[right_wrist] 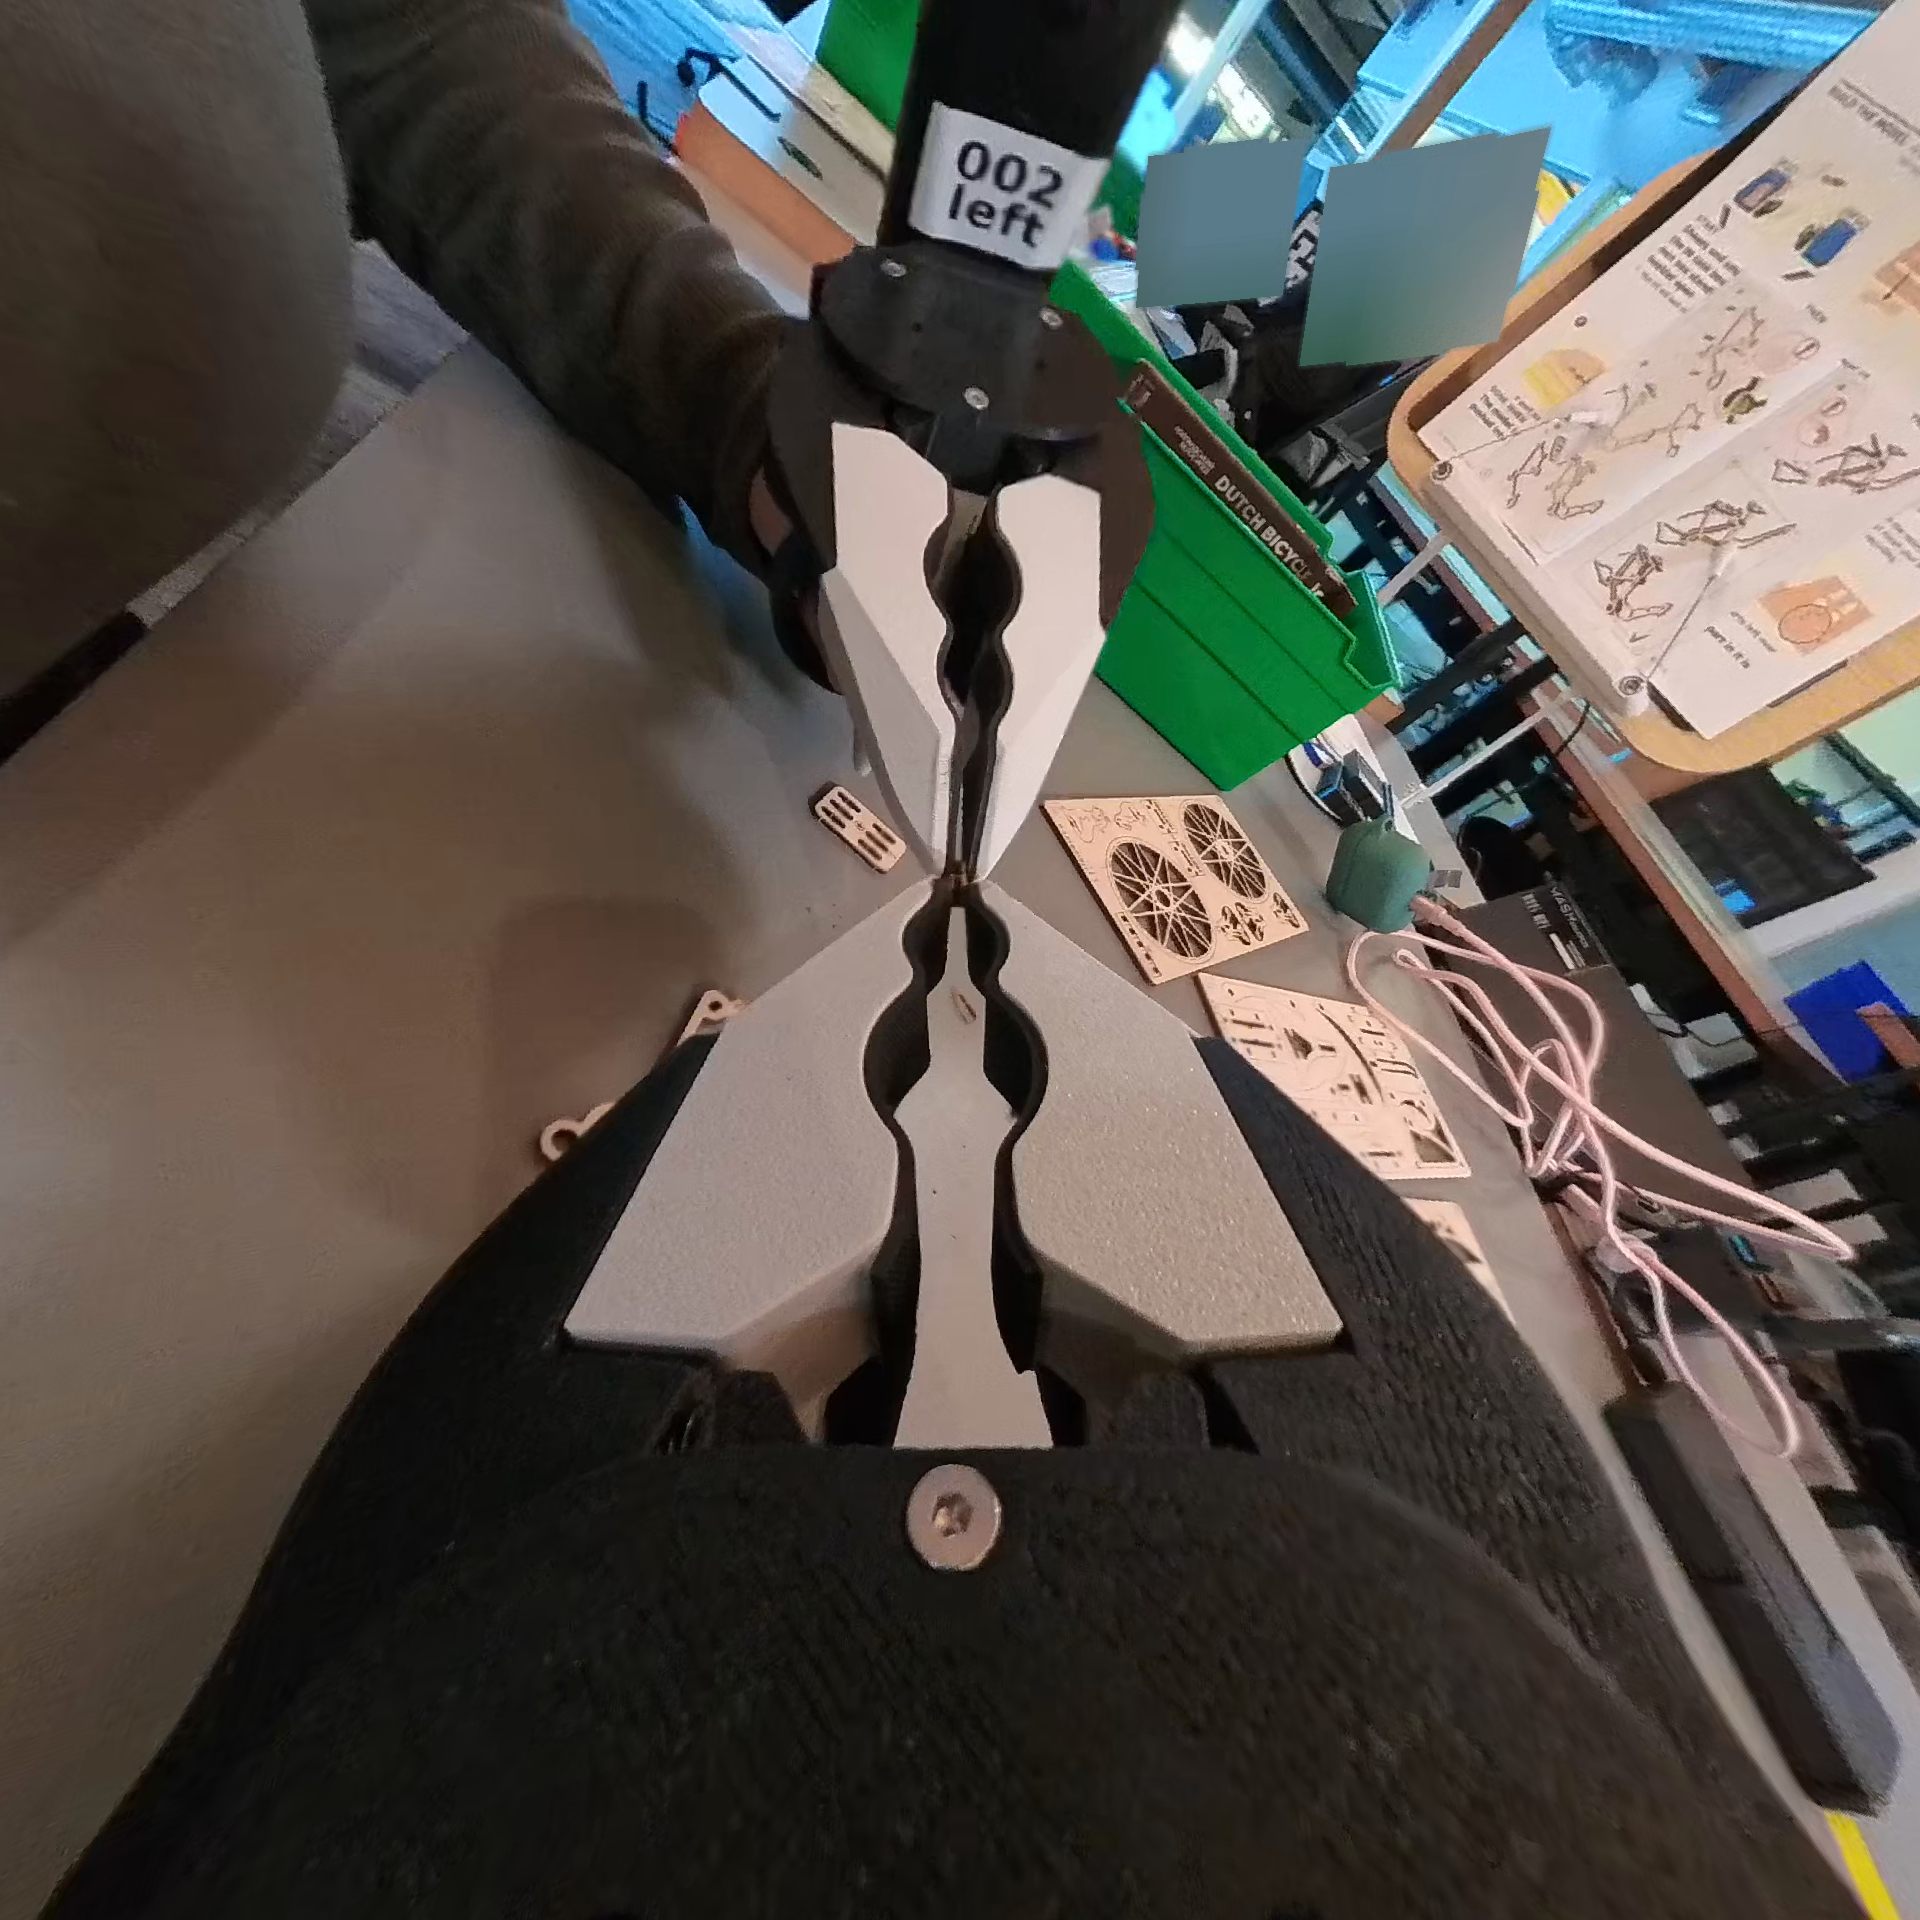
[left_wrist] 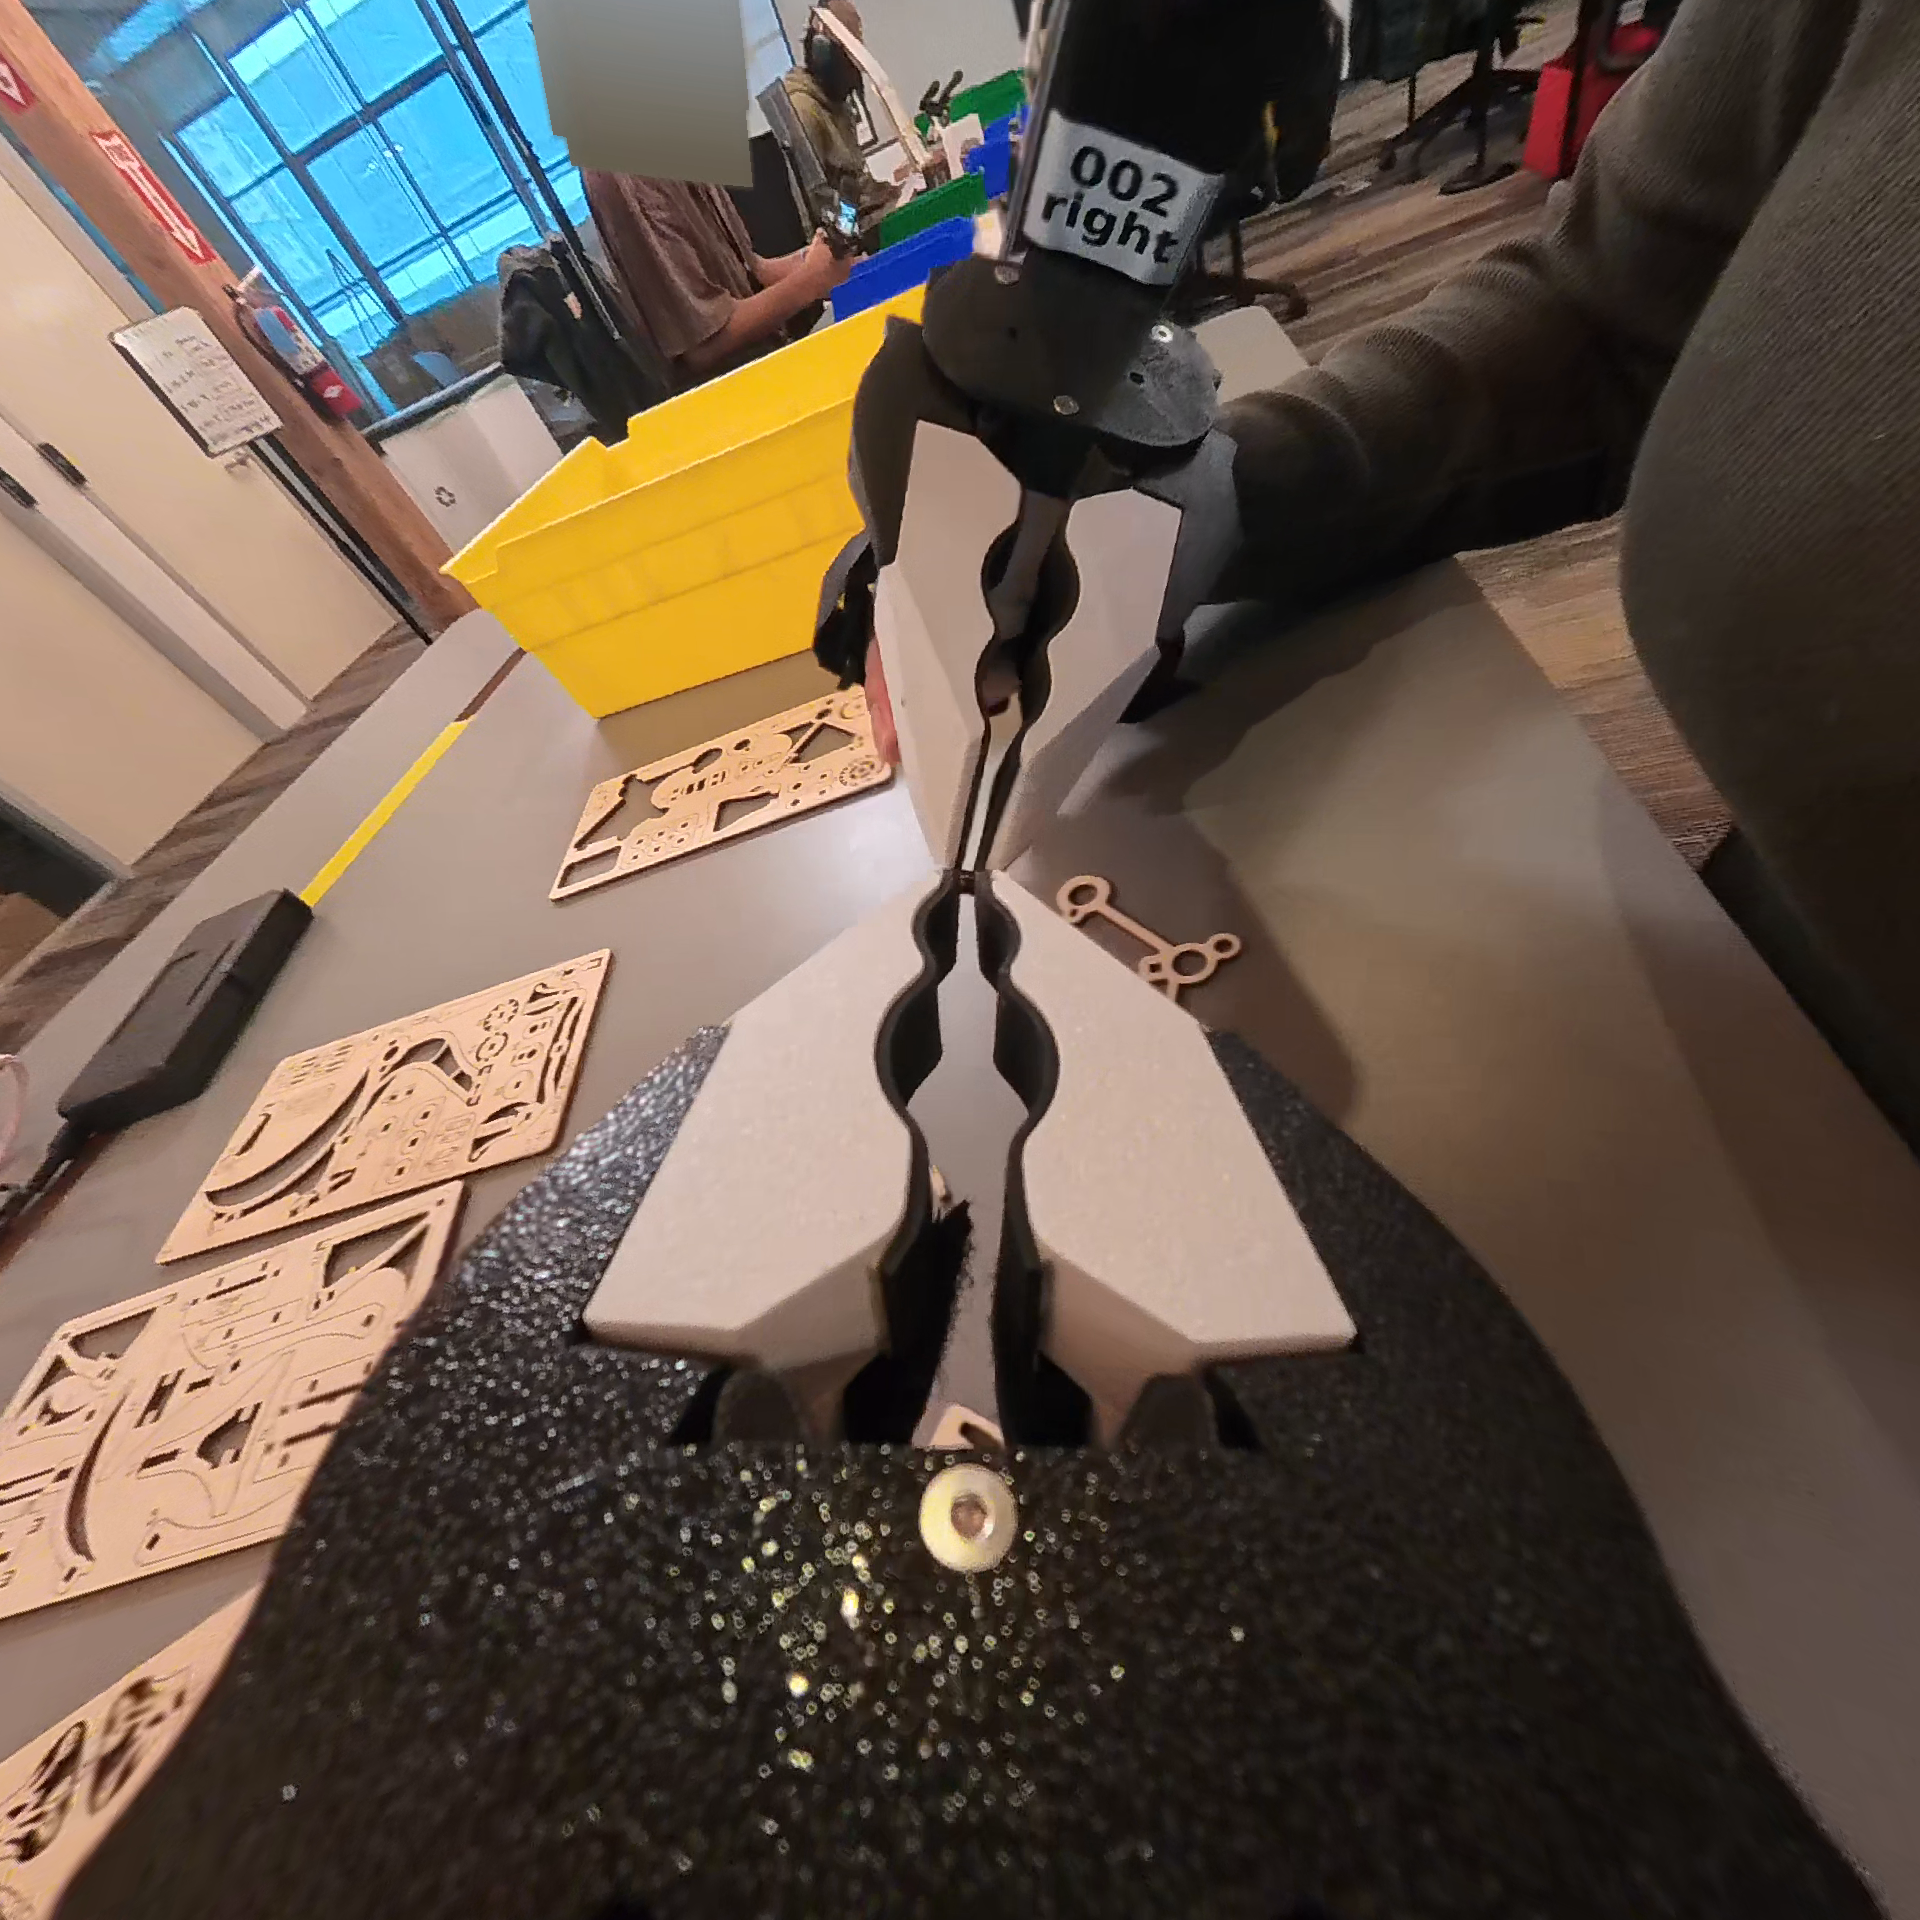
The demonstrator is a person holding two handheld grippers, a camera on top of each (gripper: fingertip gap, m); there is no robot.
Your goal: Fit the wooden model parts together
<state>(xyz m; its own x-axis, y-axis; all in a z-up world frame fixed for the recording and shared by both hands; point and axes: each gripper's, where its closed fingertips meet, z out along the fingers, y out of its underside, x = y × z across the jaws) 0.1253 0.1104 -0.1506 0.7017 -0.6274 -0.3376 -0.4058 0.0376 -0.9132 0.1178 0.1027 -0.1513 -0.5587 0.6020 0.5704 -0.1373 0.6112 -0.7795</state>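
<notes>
- Left gripper (left_wrist: 966, 883): nearest the lens in the left wrist view. It has a black housing and two grey fingers tapering forward, with the tips drawn in to a narrow slit. It is held low over the grey table (left_wrist: 1403, 1091).
- Right gripper (left_wrist: 974, 860): faces the left gripper, tilted downward and tip to tip with it. Its fingers are likewise drawn in narrow. A grey sleeve (left_wrist: 1455, 436) runs back from it.
- Contact point: a tiny speck sits where the four tips meet. It is too small to tell whether it is a wooden part or which tongs pinch it.
- Left of the tongs, left wrist view: four pale wooden sheets (left_wrist: 405, 1101) lie flat, laser-cut, with several outlines empty. One is cut off by the frame edge. A yellow bin (left_wrist: 665, 582) stands beyond them.
- Right of the tongs, same view: one loose ring-ended part (left_wrist: 1153, 940) lies flat on the table, just beside the left gripper's tips.
- Right wrist view: one small slotted part (right_wrist: 857, 826) lies left of the meeting tips. Three sheets lie to the right, the nearest to the tips bearing two spoked wheels. A green bin (right_wrist: 1226, 644) stands behind them.
</notes>
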